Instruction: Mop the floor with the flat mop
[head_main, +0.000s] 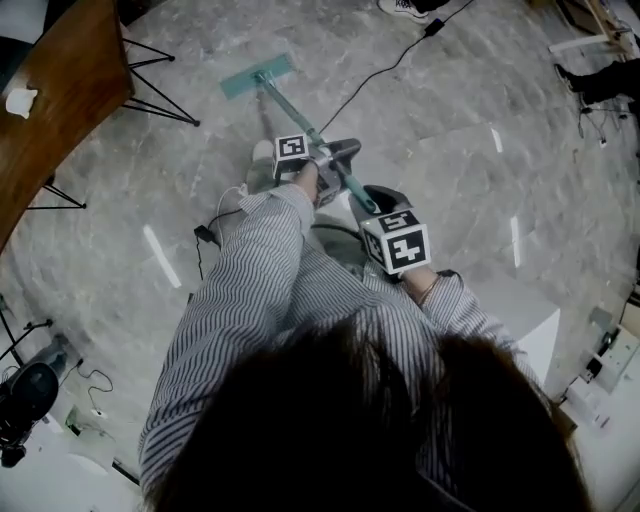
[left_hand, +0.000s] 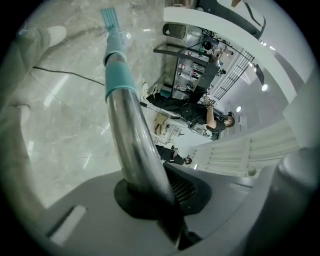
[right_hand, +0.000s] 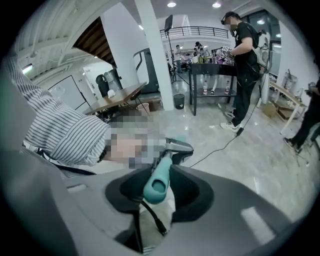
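Left tongs (left_hand: 150, 192) gripped the mop (head_main: 290, 110) by its shaft (left_hand: 131, 145), right tongs (right_hand: 159, 192) its teal handle end (right_hand: 154, 186); only the head view showed the whole pad (head_main: 257, 76).

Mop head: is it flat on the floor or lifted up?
Flat down: the mop head lies spread on the floor, its pole slanting up.

Grey marble floor (head_main: 450, 220), wooden table (head_main: 60, 110)

A large open work studio: polished marble floor (head_main: 450, 210), white pillars (right_hand: 150, 60), a gear-laden black tabletop (right_hand: 212, 67) upper centre, loose cable (head_main: 385, 70) upper right.
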